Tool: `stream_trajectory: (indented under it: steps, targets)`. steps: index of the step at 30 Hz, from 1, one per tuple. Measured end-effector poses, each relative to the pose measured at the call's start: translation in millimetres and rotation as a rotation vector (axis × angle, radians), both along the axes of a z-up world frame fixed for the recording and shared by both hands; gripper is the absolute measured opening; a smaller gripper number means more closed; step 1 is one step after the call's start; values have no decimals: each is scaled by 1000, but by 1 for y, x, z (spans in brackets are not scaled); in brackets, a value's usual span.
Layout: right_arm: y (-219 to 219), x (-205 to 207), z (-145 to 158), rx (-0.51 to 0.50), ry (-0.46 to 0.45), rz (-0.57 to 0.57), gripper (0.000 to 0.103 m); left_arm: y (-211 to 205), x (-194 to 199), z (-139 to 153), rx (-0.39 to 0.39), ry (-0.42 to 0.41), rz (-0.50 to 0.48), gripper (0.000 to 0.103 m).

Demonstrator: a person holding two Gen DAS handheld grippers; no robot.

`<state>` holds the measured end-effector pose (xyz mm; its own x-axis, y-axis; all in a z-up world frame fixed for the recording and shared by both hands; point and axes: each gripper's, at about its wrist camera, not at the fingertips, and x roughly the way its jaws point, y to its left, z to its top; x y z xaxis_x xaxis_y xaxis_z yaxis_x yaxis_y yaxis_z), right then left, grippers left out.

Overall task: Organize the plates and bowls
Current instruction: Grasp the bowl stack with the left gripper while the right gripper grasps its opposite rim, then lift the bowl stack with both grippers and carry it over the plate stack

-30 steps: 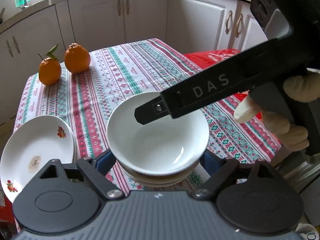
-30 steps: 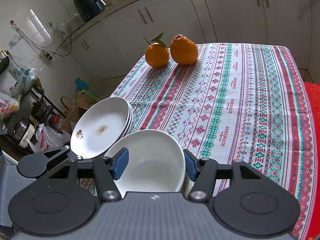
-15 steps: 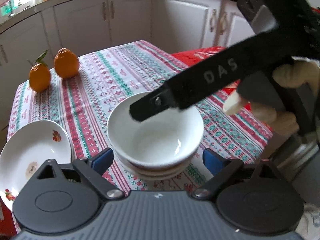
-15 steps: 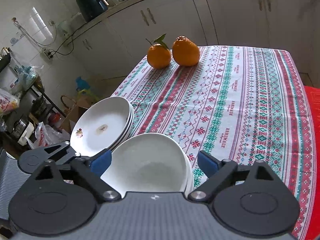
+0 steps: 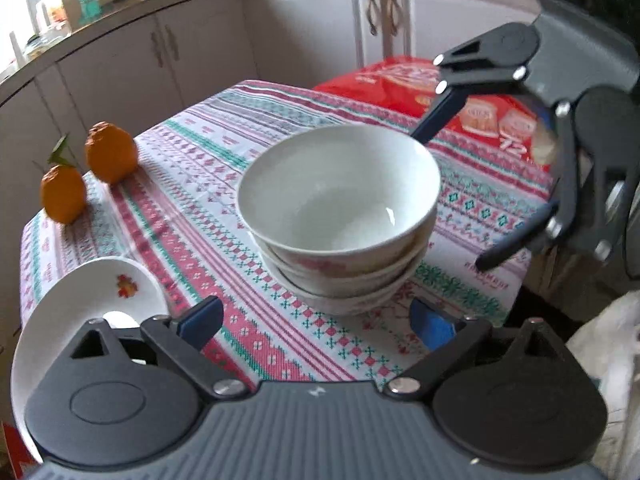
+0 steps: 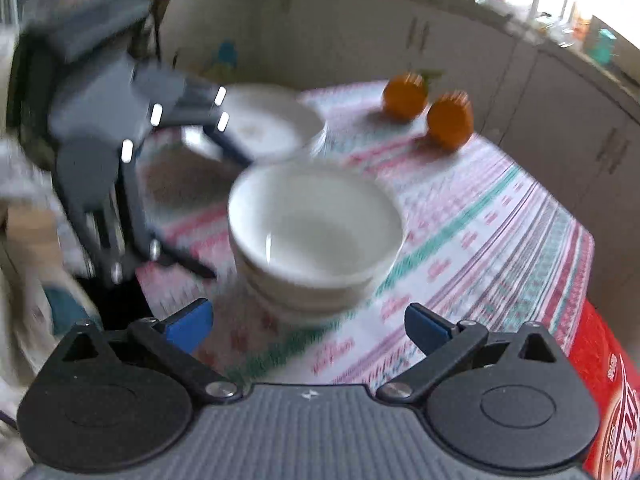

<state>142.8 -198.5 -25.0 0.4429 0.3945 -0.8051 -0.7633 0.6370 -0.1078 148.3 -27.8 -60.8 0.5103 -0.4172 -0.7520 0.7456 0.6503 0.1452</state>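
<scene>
A stack of white bowls point(image 5: 340, 216) stands on the patterned tablecloth point(image 5: 224, 184); it also shows, blurred, in the right wrist view point(image 6: 312, 236). A stack of white plates point(image 5: 92, 292) with a flower print lies at the table's left edge, also in the right wrist view point(image 6: 268, 124). My left gripper point(image 5: 316, 322) is open and empty, just short of the bowls. My right gripper point(image 6: 308, 324) is open and empty, drawn back from the bowls; in the left wrist view it point(image 5: 472, 160) hangs right of the stack.
Two oranges point(image 5: 88, 168) sit at the table's far left corner. A red package point(image 5: 452, 100) lies on the far right of the table. White kitchen cabinets point(image 5: 320, 32) run behind the table. The table's near edge is close under both grippers.
My right gripper opened, let go of the top bowl on the stack and swung back to the right. My left gripper drew back a little and stayed open.
</scene>
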Motion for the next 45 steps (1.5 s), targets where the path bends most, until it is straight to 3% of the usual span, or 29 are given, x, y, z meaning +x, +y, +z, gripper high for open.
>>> stream_trajectory:
  steps: [6,15,25,45]
  targets:
    - [13,27,-25,-36,43,66,100,-7,14,-16,72,29,-93,96]
    - [19,50,-24,-23,112,216,86,-10,32,-9,46,75,-245,91]
    - [22,59,-25,-30,142,257,86,-13,45,-9,36,128,-352,84]
    - [34,59,-11,-46,179,261,86,-5,36,6,20,121,-355,83]
